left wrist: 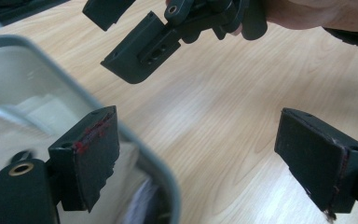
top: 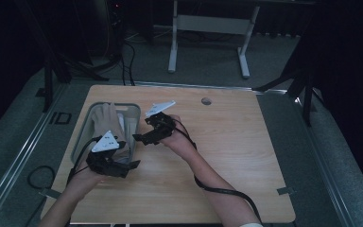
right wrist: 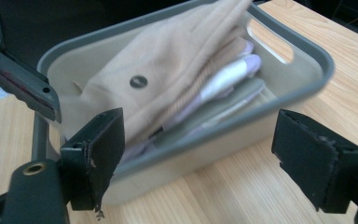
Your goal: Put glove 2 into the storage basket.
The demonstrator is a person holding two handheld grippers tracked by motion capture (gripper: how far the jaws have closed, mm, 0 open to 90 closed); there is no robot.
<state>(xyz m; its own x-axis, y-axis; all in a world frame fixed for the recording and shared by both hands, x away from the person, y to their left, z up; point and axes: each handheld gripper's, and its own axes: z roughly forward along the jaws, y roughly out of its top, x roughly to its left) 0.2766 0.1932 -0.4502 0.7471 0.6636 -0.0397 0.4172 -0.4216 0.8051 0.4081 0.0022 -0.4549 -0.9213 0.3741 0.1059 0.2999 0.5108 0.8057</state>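
A grey bin stands on the left part of the wooden table. It holds folded clothes with a beige garment on top. My left gripper hangs by the bin's near right corner, jaws wide apart and empty. My right gripper is just right of the bin, also open and empty. In the right gripper view, my right gripper faces the bin; the beige garment carries a dark button. In the left gripper view, my left gripper straddles the bin rim and bare wood.
A round cable hole sits near the table's far edge. Beyond the table stands a white desk frame on grey carpet. A black cable trails from my right gripper across the near right of the table.
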